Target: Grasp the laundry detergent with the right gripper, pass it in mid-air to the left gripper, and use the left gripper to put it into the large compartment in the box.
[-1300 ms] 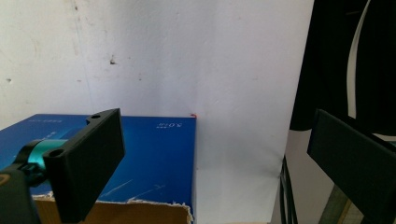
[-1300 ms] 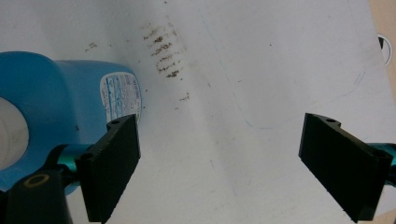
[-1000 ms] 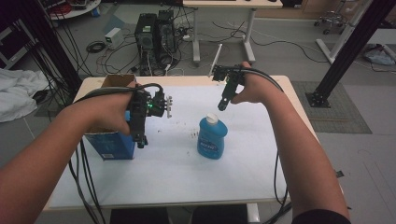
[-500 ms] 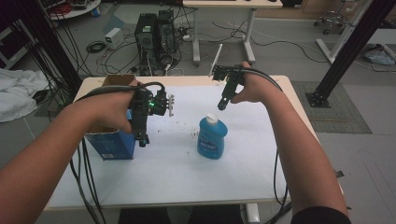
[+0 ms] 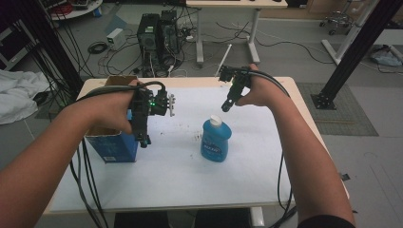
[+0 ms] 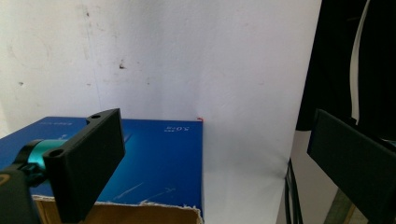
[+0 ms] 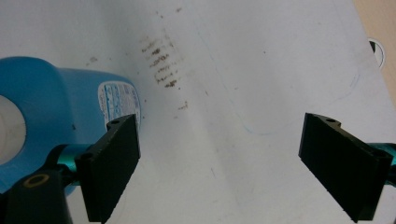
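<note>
Both grippers barely moved; right gripper (image 5: 227,105) still above blue bottle (image 5: 215,141).

Beyond my tabletop's (image 5: 266,185) far edge the grey floor (image 5: 294,42) holds two computer towers (image 5: 159,31), tangled cables (image 5: 111,52) and a white desk (image 5: 237,4). White cloth (image 5: 16,97) lies off its left edge.

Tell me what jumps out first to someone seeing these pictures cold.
The blue bottle with its white cap stands upright near the middle of the white table, right under the open right gripper hovering above it. To the left, the open left gripper hangs over a blue cardboard box with its top torn open. Brown specks dot the table between box and bottle.
</note>
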